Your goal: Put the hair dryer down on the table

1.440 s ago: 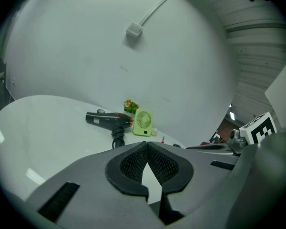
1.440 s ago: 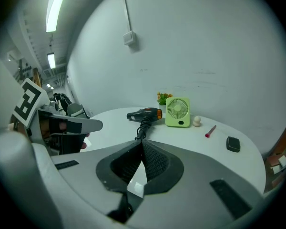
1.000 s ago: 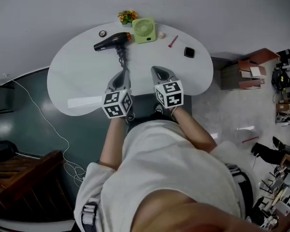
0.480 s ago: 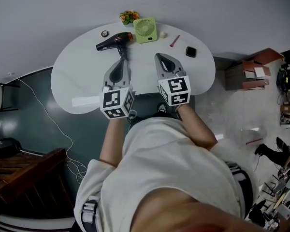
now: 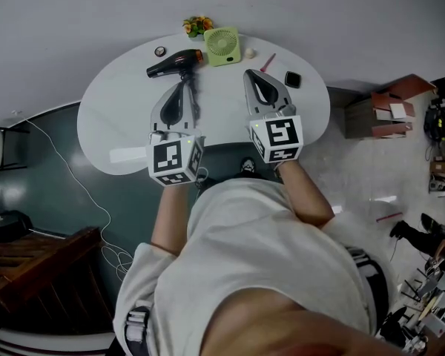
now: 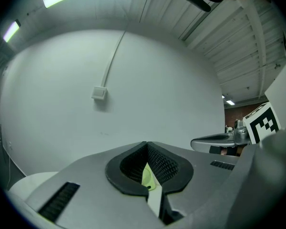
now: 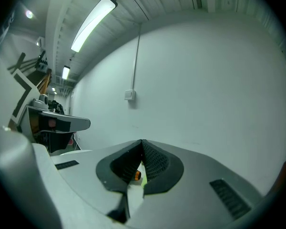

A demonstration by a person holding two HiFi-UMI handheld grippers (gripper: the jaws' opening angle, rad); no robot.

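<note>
**Both grippers closed and empty, hair dryer lying on the table**

The left gripper (image 6: 146, 144) is keeping its 2 fingers pressed together with nothing between them, and the right gripper (image 7: 142, 142) is doing the same. Both are pointing roughly level, side by side and apart from each other, out over the table (image 5: 119, 117).

The table under the fingertips is a white, rounded, kidney-shaped top, and it is sitting against a plain pale wall (image 6: 133, 75) straight ahead of the fingers. On that wall a small box (image 6: 99, 93) is hanging at the end of a thin conduit. A long ceiling light (image 7: 93, 23) is glowing above. Behind the fingers, a person in a pale shirt is holding the grippers. Left of the left fingers the floor (image 5: 44, 191) is looking dark green, with a thin white cable (image 5: 74, 191) trailing across it. Well to the right of the right fingers, cardboard boxes (image 5: 382, 106) are standing on a lighter floor.

The hair dryer (image 5: 174, 63) is lying on its side on the table, just past the left fingertips and touching neither gripper. It is showing a black body with an orange band at its back end, and its nozzle is pointing away to the left. Its dark cord (image 5: 191, 99) is running back beside the left fingers. A green fan (image 5: 221, 46) is standing right beside its orange end, with small flowers (image 5: 196, 26) behind.
</note>
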